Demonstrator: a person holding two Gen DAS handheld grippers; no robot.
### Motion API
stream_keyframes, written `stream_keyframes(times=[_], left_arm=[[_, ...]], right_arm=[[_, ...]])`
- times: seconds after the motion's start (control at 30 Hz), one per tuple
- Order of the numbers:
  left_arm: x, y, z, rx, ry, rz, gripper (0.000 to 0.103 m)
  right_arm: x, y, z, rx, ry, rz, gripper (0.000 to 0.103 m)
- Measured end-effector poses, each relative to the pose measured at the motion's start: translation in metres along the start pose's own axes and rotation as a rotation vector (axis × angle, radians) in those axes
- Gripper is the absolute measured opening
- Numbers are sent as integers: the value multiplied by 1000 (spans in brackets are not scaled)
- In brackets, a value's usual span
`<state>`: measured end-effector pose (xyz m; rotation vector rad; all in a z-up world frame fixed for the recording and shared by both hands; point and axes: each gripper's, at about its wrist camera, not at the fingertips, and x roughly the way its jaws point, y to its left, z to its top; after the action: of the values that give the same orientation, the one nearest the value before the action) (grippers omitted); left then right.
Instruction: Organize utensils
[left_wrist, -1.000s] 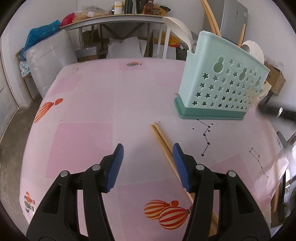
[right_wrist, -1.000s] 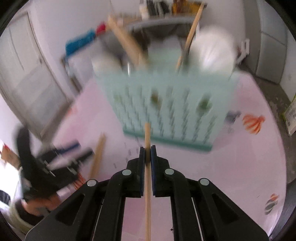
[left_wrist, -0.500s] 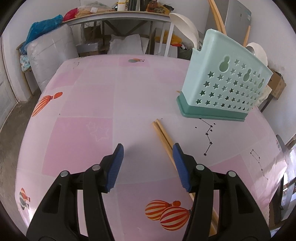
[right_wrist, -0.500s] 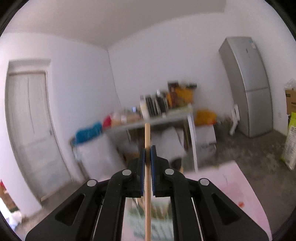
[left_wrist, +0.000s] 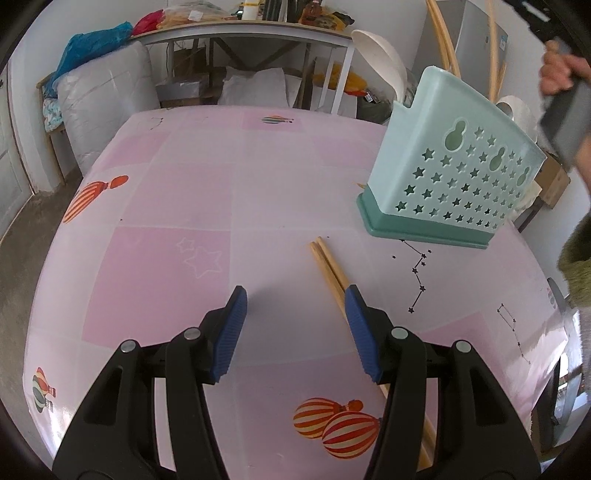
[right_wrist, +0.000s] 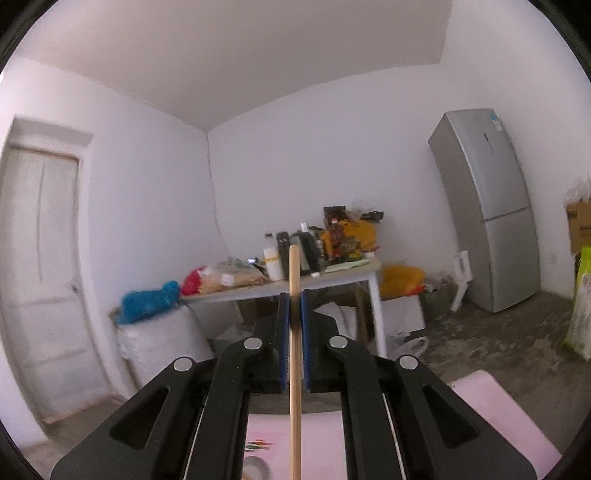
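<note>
Left claw: my left claw sits low and centre in the left wrist view, its blue ribbed pads spread wide with nothing between them, hanging over the pink balloon-print bench.

Chopsticks on the bench: a pair of pale wooden chopsticks lies flat on the cloth, running from mid-frame down toward the lower right. Their far tips show just ahead of the claw, right of its centre line; further down they pass under the right-hand pad and show again by the frame's bottom edge. I see them outside the gap, not within it.

Holder: the mint-green star-perforated plastic utensil holder on its darker green base stands in the upper right, well apart from the left claw. Long wooden sticks and white spoon bowls rise from its top.

Right claw: my right claw is pinched tight on a single light wooden chopstick, which runs straight up the middle of the right wrist view, its tip standing above the pads and its shaft dropping out of the bottom edge.

Right claw's outlook: this camera looks across the room at a cluttered white table and a tall grey fridge; only a strip of pink bench shows at the bottom.

Person: a hand on the grey device body shows at the far upper right of the left wrist view, above the holder.
</note>
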<state>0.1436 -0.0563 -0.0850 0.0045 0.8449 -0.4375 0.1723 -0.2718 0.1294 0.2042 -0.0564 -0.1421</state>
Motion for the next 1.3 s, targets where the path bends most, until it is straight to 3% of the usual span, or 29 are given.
stream_keyframes(times=[0.2, 0.47, 0.53, 0.6, 0.77, 0.87, 0.93, 1.0, 1.1, 1.3], left_arm=[[-1, 2, 0, -11, -3, -5, 52], [-1, 2, 1, -11, -3, -5, 52], [-1, 1, 1, -7, -2, 0, 52], [-1, 2, 0, -6, -1, 4, 52], [-1, 3, 1, -9, -1, 3, 52], [-2, 5, 1, -17, 0, -4, 52], [-4, 7, 1, -22, 1, -12, 52], [-7, 9, 1, -20, -2, -7, 52], [-8, 11, 0, -15, 3, -3, 52], [-8, 17, -3, -28, -2, -3, 52]], right_arm=[[6, -12, -36, -40, 81, -26, 6], [-61, -42, -59, -36, 159, -68, 11], [-78, -49, -59, -22, 168, -87, 23], [-99, -56, -58, 1, 177, -104, 29], [-141, -65, -66, 54, 236, -120, 36], [-153, -67, -85, 123, 359, -98, 37], [-151, -62, -113, 168, 529, -59, 37], [-147, -48, -147, 180, 710, 19, 37], [-141, -14, -183, 142, 896, 158, 37], [-125, 33, -211, 41, 1010, 262, 31]])
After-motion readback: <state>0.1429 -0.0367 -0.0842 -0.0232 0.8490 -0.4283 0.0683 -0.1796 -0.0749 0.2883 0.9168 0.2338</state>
